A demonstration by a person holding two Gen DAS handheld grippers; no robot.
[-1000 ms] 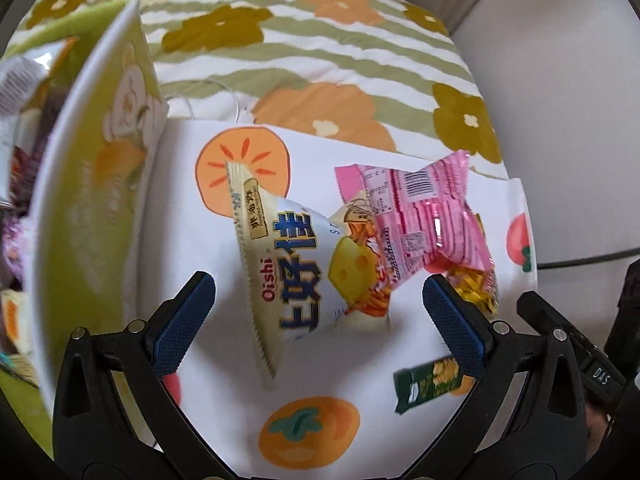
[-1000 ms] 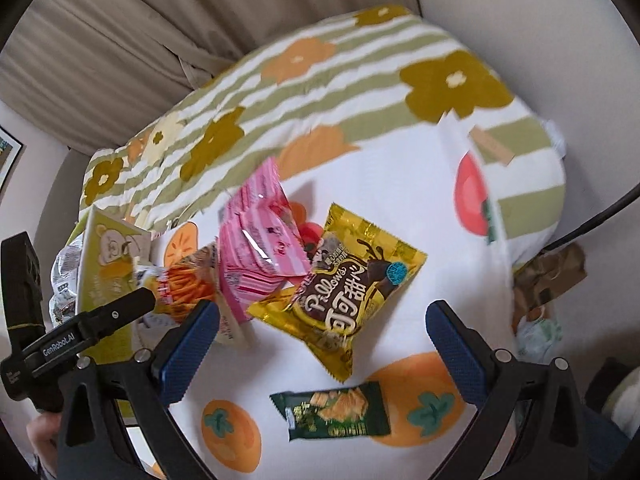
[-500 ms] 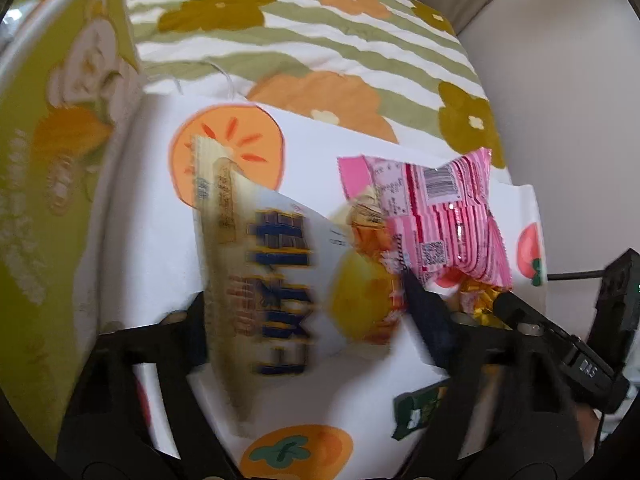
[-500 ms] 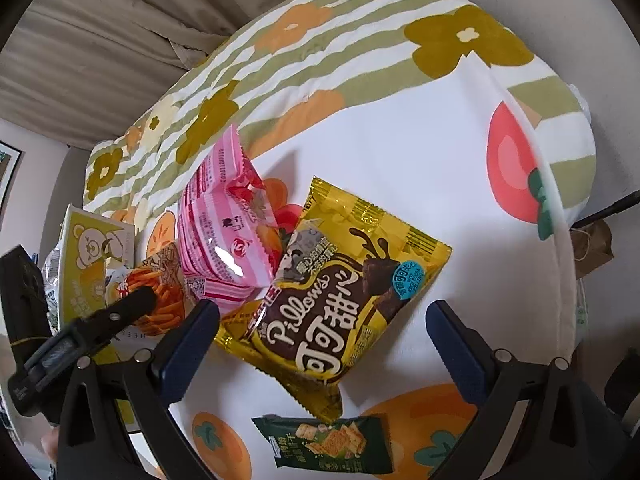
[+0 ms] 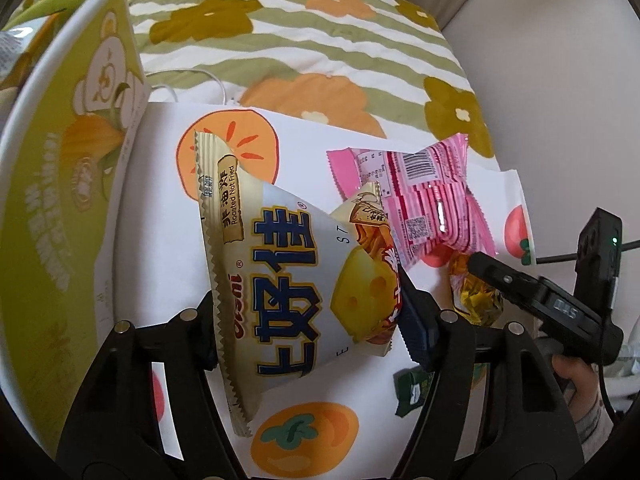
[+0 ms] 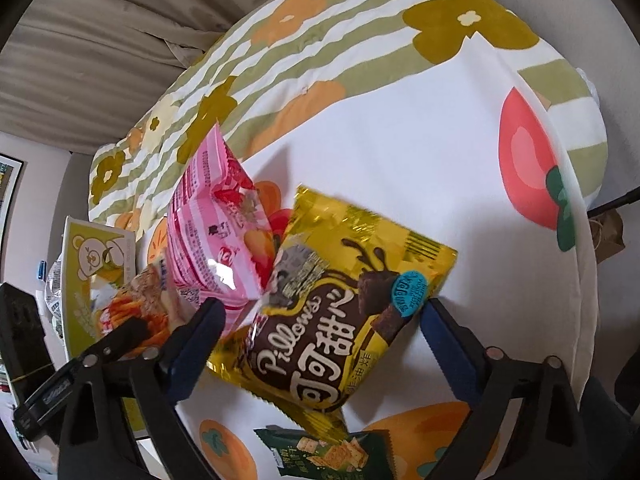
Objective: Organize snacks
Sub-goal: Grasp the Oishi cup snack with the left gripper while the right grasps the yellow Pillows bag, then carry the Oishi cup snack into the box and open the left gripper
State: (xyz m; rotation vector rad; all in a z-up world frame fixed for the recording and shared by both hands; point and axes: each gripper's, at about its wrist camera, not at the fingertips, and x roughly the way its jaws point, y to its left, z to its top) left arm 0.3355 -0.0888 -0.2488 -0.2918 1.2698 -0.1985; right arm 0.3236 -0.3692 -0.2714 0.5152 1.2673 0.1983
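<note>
Left tool (image 5: 308, 320) clamped on the white Oishi bag (image 5: 280, 280), just beside the green bear box (image 5: 60, 200); right tool (image 6: 320, 344), jaws closing but not yet touching, straddles the yellow Pillows bag (image 6: 332, 320), its long axis running diagonally between them, farther from that box.

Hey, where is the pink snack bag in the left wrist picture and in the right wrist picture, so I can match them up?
Left wrist view: pink bag sits right of centre, overlapping the white Oishi bag's right side.
Right wrist view: pink bag sits left of centre, above the left finger of the right tool.
Shared landmark: the green bear box, at the left edge in both.
</note>
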